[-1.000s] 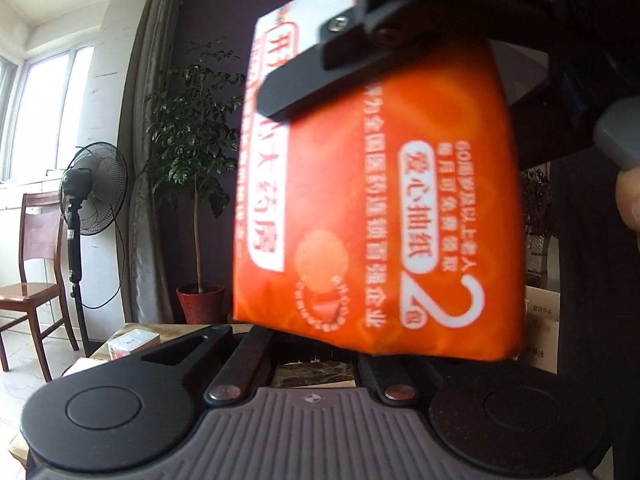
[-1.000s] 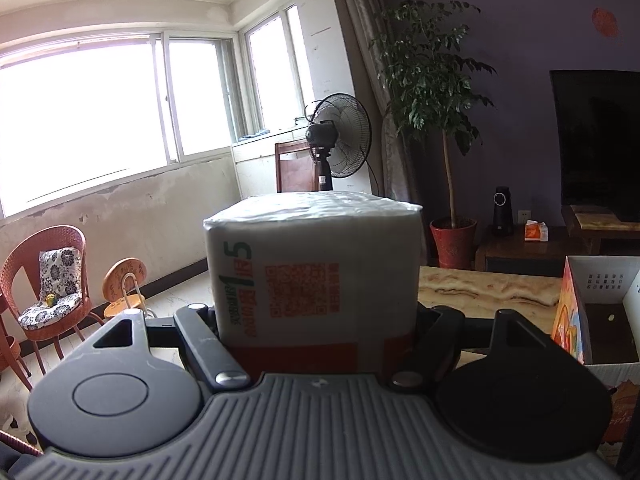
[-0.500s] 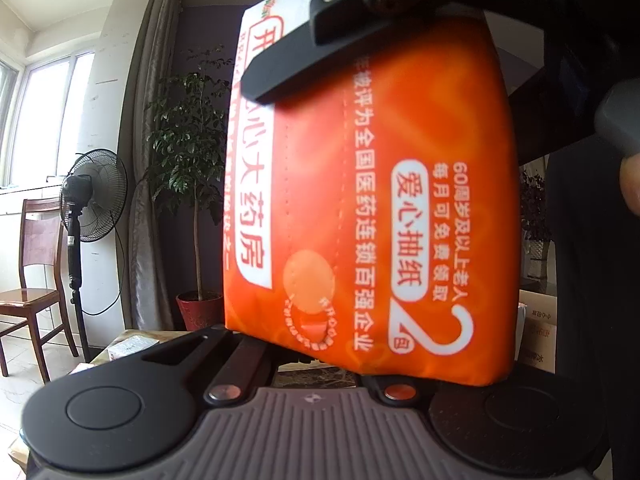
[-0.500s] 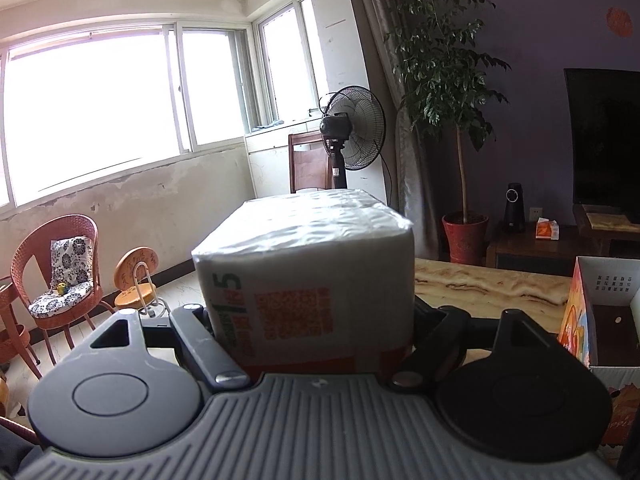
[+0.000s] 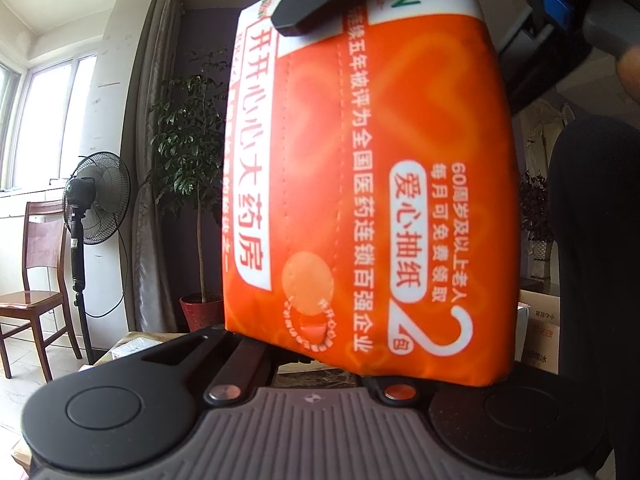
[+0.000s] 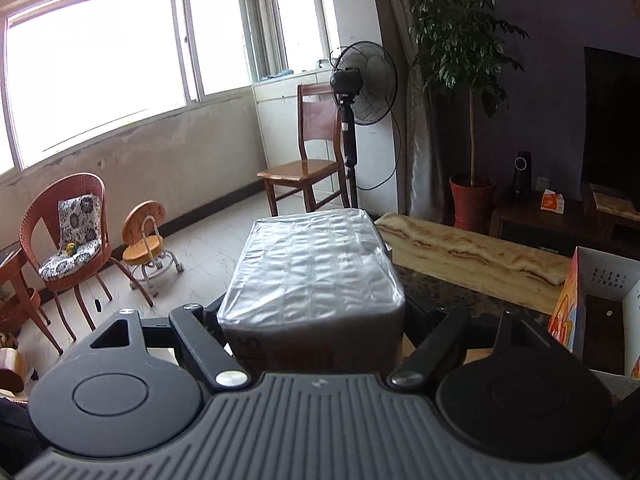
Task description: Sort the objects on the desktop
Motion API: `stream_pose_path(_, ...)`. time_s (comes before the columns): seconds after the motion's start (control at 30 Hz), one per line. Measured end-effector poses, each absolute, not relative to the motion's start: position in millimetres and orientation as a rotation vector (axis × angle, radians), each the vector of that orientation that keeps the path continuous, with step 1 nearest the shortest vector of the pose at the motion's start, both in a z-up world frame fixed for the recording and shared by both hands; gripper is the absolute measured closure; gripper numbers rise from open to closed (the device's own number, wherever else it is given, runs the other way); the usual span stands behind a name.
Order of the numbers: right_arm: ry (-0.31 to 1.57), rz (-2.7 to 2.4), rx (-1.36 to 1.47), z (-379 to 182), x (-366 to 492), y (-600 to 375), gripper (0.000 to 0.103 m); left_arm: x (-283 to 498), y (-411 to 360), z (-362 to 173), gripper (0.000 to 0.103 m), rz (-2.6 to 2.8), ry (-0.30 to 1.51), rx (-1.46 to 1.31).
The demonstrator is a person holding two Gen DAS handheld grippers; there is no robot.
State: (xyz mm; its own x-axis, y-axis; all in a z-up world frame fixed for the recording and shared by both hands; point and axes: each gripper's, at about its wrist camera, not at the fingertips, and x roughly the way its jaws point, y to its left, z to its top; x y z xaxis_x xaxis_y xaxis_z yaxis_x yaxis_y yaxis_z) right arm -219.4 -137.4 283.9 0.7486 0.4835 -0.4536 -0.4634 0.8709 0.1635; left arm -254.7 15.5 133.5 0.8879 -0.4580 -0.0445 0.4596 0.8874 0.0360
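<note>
Right claw (image 6: 316, 320): spread wide and pinching the tissue pack (image 6: 314, 268) by its two long sides – the pack lies flat between the fingers and points away, toward 12 o'clock.
Tissue pack: seen by the left camera as an orange face with white print, hanging in the air at 12 o'clock, with a black finger (image 5: 316, 12) of the right claw across its top.
Left claw (image 5: 312, 360): pressed together, nothing in it.
Surface (image 6: 460, 248): at 2 o'clock from the pack, with an open carton (image 6: 592, 304) at 3 o'clock.
</note>
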Motion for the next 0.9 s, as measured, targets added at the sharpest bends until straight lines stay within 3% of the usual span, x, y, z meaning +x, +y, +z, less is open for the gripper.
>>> stream_pose_path(0.37, 0.811, 0.583, -0.026, 304.5, -183.5, -125.5, 0.021, -249.3, 14.9, 130.8, 0.103, -0.482, 0.024, 0.074)
stream_pose_path(0.9, 1.052, 0.567, -0.211, 313.3, -153.4, -86.5, 0.024, -244.1, 17.7, 130.3, 0.103, -0.488, 0.011, 0.088)
